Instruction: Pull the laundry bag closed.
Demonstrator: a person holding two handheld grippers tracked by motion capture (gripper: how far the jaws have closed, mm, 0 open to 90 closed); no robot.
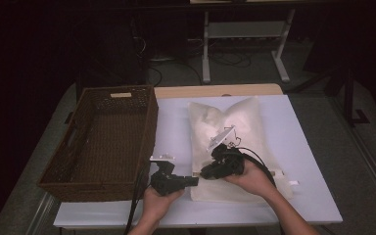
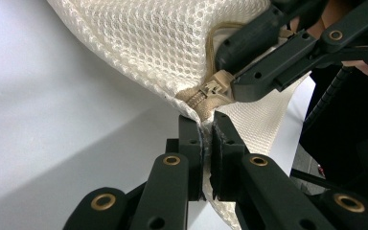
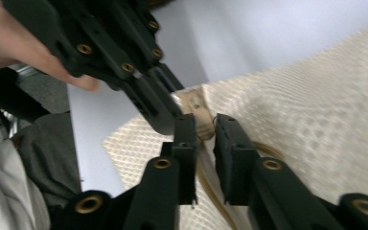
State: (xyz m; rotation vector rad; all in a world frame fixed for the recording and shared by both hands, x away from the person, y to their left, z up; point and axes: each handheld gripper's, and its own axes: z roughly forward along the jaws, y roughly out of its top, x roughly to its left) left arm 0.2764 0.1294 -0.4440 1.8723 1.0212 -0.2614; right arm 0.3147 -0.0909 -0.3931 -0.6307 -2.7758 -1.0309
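A cream mesh bag lies flat on the white surface, just to the right of a brown wicker basket that sits apart from it. Both hands work at the bag's near left corner.

The left hand-held gripper has its jaws pinched almost together on the very corner of the mesh, right at the end of the tan zipper; the fabric is squeezed between the pads. From above, that left hand-held gripper points across toward the bag's edge.

The right hand-held gripper comes in from the opposite side, its jaws narrow, with the tan zipper tab between the tips. Whether the pads truly press on the tab I cannot tell, as this view is blurred. In the high view the right hand-held gripper meets the left one tip to tip over the corner, the person's right hand resting on the bag.
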